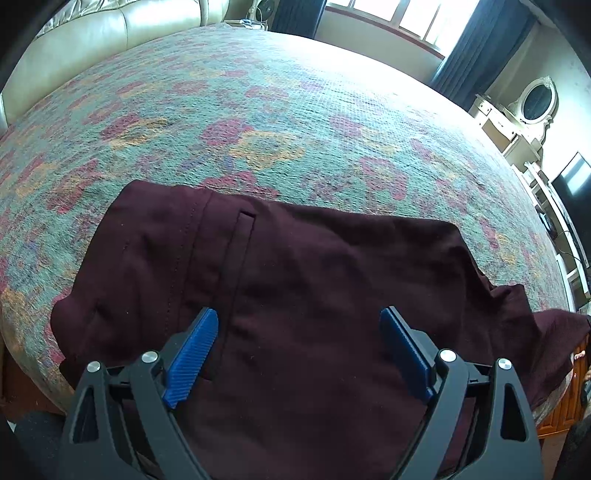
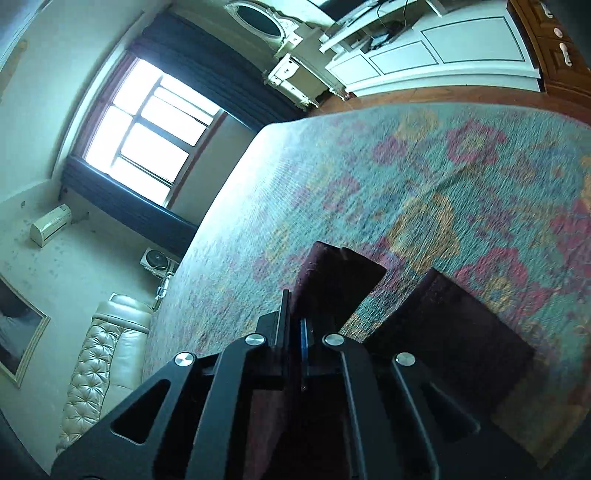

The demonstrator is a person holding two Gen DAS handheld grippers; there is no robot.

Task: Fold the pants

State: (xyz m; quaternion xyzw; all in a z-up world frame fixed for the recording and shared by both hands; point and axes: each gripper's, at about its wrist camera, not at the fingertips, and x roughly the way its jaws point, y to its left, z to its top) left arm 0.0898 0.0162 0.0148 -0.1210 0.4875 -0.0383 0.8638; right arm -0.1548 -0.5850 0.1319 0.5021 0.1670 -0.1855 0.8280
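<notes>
Dark maroon pants [image 1: 295,288] lie spread on the flowered bedspread [image 1: 258,110], waistband and a welt pocket toward the left. My left gripper [image 1: 299,325] hovers over the middle of the pants, open and empty, its blue pads [image 1: 192,354] wide apart. In the right wrist view my right gripper [image 2: 295,325] is shut on the pants [image 2: 332,280], holding a leg end lifted above the bed. A second leg end [image 2: 450,325] hangs beside it on the right.
A cream leather headboard [image 1: 110,33] runs along the far left of the bed. A window with dark curtains [image 1: 406,18], a white dresser with oval mirror [image 1: 532,103] and white cabinets [image 2: 443,55] stand beyond the bed. Wood floor [image 2: 424,96] borders the bed.
</notes>
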